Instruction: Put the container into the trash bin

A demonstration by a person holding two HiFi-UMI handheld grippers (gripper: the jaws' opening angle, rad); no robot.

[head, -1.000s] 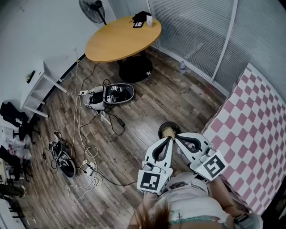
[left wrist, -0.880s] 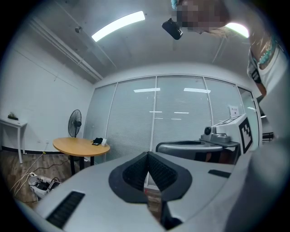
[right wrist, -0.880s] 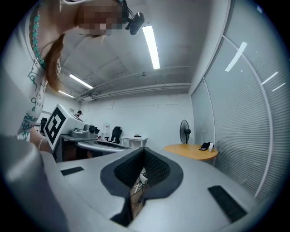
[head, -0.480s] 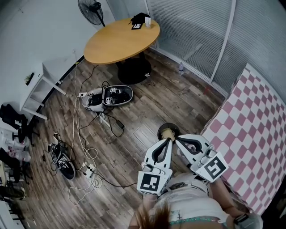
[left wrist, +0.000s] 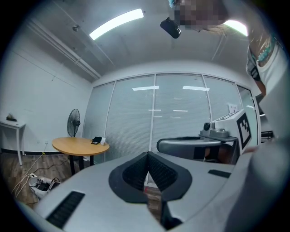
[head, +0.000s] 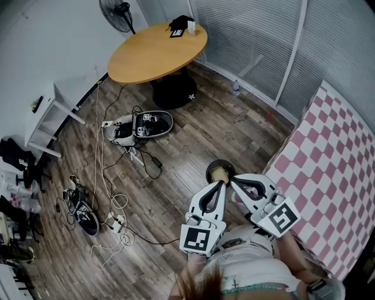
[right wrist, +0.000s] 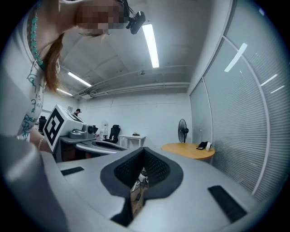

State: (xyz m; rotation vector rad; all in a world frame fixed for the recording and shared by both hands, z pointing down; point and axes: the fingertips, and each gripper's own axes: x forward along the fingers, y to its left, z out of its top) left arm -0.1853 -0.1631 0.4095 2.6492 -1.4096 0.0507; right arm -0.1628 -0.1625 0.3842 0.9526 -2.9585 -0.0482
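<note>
Left claw (head: 222,183) and right claw (head: 233,181) held level, side by side in front of the person's torso, tips angled toward each other, nearly touching. Both claws' jaws pressed together, nothing gripped.

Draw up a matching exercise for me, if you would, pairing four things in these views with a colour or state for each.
Things:
1. round table
2. fan
3. checked surface
4. left gripper

Colour or state:
A. pink and white squares
B. jaws together, nothing between them
C. wood-coloured top
D. black, on a stand by the wall

Pairs: 1-C, 2-D, 3-A, 4-B
</note>
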